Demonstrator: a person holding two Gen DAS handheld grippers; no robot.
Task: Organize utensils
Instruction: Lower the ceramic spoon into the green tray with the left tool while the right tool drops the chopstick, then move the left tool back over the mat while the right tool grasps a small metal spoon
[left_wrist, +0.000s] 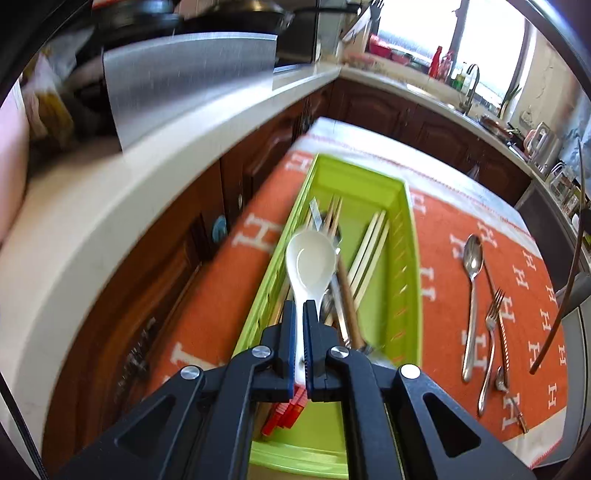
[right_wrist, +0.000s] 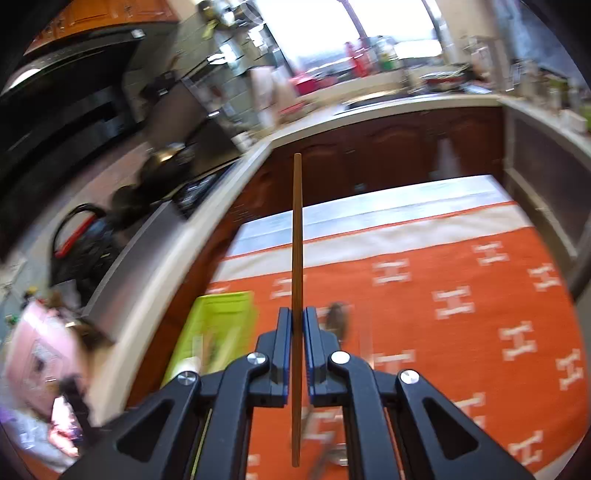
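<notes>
Kitchen; orange H-patterned cloth (left_wrist: 461, 258) is covering the tabletop. Left gripper (left_wrist: 300, 306) fingers are pinching a white ceramic spoon (left_wrist: 310, 258) by its handle, above the green tray (left_wrist: 406, 280) holding chopsticks (left_wrist: 369, 254). Right gripper (right_wrist: 297, 314) fingers are pinching one wooden chopstick (right_wrist: 297, 229), pointing forward. Metal spoon (left_wrist: 472, 288) and fork (left_wrist: 491, 332) are lying on the cloth right of the tray.

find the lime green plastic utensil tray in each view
Left wrist: lime green plastic utensil tray fills the centre, under the left gripper and its white ceramic spoon.
Right wrist: blurred at lower left.
Shared landmark: orange H-patterned cloth.
</notes>
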